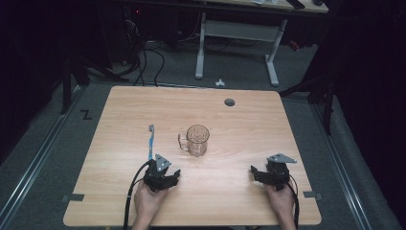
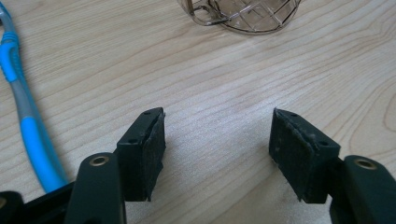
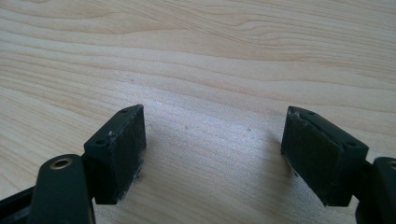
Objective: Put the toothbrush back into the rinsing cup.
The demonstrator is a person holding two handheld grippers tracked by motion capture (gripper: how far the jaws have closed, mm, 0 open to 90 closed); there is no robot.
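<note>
Nearest the person's edge of the wooden table (image 1: 230, 206), two hands came in from below, each carrying a gripper. The left gripper (image 1: 173, 176) rested low over the wood, on the near side of the glass mug (image 1: 196, 140) and a little to its left. In the left gripper view its jaws stood wide apart with only bare wood grain between the pads (image 2: 152, 156); nothing was held. The right gripper (image 1: 254, 172) sat well to the right of the mug and also nearer the person than it. In the right gripper view its jaws were likewise spread wide over bare table, with nothing between them.

Farther in, the mug stood upright near the middle of the table, clear glass with a cut pattern, its handle turned to the left. In the left gripper view its lower part (image 2: 243, 14) showed just beyond the open jaws, apart from them.

Left of the mug lay the blue and grey toothbrush (image 1: 151, 141), flat on the wood, its length running away from the person with the head at the far end. It was near the mug's handle but not touching it, and its near end came close to the left gripper. In the left gripper view the handle (image 2: 25, 116) ran along the left side, beside the left jaw.

Beyond the mug, near the far edge, a small grey round cap (image 1: 230, 102) was set into the tabletop.
</note>
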